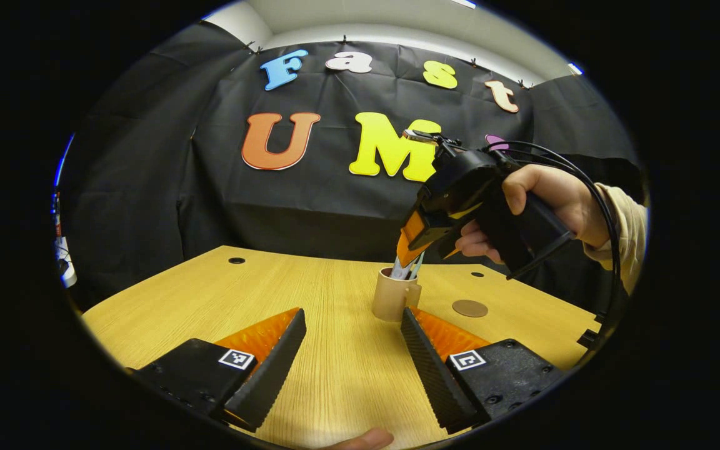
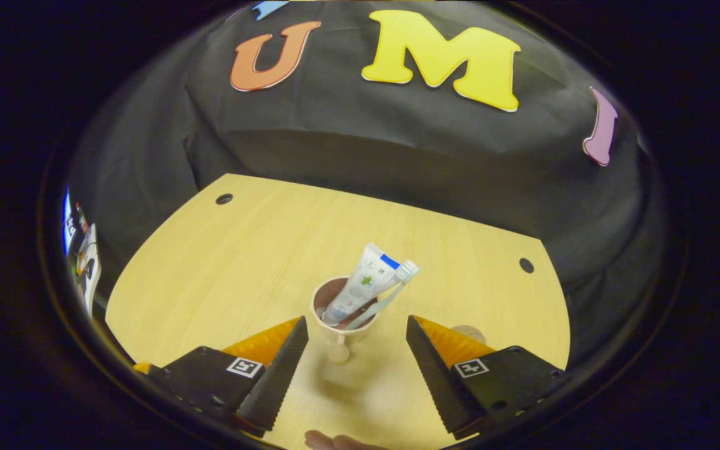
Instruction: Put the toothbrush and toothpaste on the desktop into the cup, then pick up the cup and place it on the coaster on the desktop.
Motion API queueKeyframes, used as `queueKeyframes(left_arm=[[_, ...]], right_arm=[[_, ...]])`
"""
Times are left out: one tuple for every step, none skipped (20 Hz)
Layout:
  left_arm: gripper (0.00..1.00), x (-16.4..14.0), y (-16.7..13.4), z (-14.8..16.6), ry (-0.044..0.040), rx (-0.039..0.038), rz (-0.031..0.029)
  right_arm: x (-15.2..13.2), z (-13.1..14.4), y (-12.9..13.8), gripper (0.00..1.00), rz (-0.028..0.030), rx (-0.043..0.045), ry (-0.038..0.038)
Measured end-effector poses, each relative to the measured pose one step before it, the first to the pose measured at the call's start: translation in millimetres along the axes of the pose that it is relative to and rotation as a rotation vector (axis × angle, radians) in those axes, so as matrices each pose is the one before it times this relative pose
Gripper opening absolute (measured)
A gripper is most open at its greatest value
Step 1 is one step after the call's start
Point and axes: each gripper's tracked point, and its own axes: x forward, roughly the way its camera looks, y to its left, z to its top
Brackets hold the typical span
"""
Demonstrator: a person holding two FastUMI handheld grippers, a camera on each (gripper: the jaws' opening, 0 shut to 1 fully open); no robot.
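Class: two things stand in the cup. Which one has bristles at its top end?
The toothbrush, the thin one with a bristled head, leaning in the cup. The toothpaste beside it is a wide flat tube.

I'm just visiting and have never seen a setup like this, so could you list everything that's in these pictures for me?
cup: one, tan, with a handle, standing upright near the middle of the desktop
toothpaste: one, white tube with blue and green marks, leaning inside the cup
toothbrush: one, pale, head up, leaning in the cup beside the toothpaste
coaster: one, brown, round, flat on the desktop beside the cup, apart from it
desktop: one, light wood, with small dark holes near its far corners
left hand-held gripper: one, open, low over the desktop, holding nothing
right hand-held gripper: one, open, above the cup, holding nothing
hand: one, cream sleeve, holding the right hand-held gripper
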Motion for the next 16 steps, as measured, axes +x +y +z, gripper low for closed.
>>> queueKeyframes(left_arm=[[0.97, 7.51, -1.79, 0.75, 0.00826, -0.00063, -0.00236], [0.97, 11.07, -4.46, 2.89, 0.00973, -0.00181, -0.0063], [0.97, 10.29, -7.15, 2.01, 0.01766, 0.0008, -0.01249], [0.97, 12.75, -8.84, 0.09, 0.02768, -0.00066, -0.01614], [0.97, 11.21, -7.76, -1.59, 0.03207, 0.0075, -0.01353], [0.97, 9.37, -3.68, -0.89, 0.02812, 0.00082, 0.00263], [0.97, 7.19, -0.3, 0.03, 0.02782, -0.00143, 0.00672], [0.97, 3.87, 1.35, 3.29, 0.01178, -0.00735, 0.00727], [0.98, 2.86, 0.51, 4.75, -0.00042, -0.01225, 0.00036], [0.97, 4.67, 0.62, 2.88, 0.01379, -0.00796, -0.00156], [0.97, 4.68, 1.66, -0.77, 0.02752, -0.00289, 0.00716], [0.97, 6.5, 0.37, 3.72, 0.02099, -0.00659, 0.00557], [0.97, 6.48, -4.13, 3.84, 0.02011, -0.00924, -0.00374], [0.97, 8.16, -6.59, -0.47, 0.0343, 0.00005, -0.00942], [0.97, 7.83, -7.12, -2.4, 0.04927, 0.00439, -0.00006], [0.98, 7.44, -6.79, -1.24, 0.04669, 0.0014, -0.00325]], right_arm=[[-5.96, -1.9, -1.12, 0.98, 0.00311, 0.00518, -0.01522], [-7.96, 1.16, -1.26, 0.95, 0.00618, 0.00587, -0.02312], [-5.07, 3.6, 0.56, 0.95, 0.00916, -0.00149, -0.03023], [-6.05, 4.45, -2.01, 0.98, 0.0021, -0.00039, -0.02851], [-10.76, 5.55, -1.36, 0.95, 0.00247, -0.00192, -0.03277], [-10.32, 9.19, -0.04, 0.95, 0.00973, 0.00261, -0.03714], [-10.29, 7.83, -2.7, 0.95, 0.00179, 0.00409, -0.03822], [-10.31, 6.34, -3.91, 0.92, 0.00324, 0.00615, -0.03491], [-11.28, 5.46, -2.87, 0.94, 0.01097, 0.00928, -0.03222], [-11.25, 4.58, -3.97, 0.95, 0.01272, 0.00956, -0.02992], [-10.73, 3.28, -6.33, 0.98, 0.00612, 0.01615, -0.03335], [-11.51, 2.92, -8.75, 0.95, -0.00133, 0.01426, -0.03256], [-12.34, 1.33, -9.55, 0.95, 0.00119, 0.013, -0.03094], [-10.93, -1.78, -10.2, 0.95, 0.00012, 0.00895, -0.0268], [-11.86, -1.94, -11.41, 0.95, -0.00612, 0.00847, -0.02263], [-12.06, -4.94, -11.58, 0.95, -0.00602, 0.00751, -0.01891]])
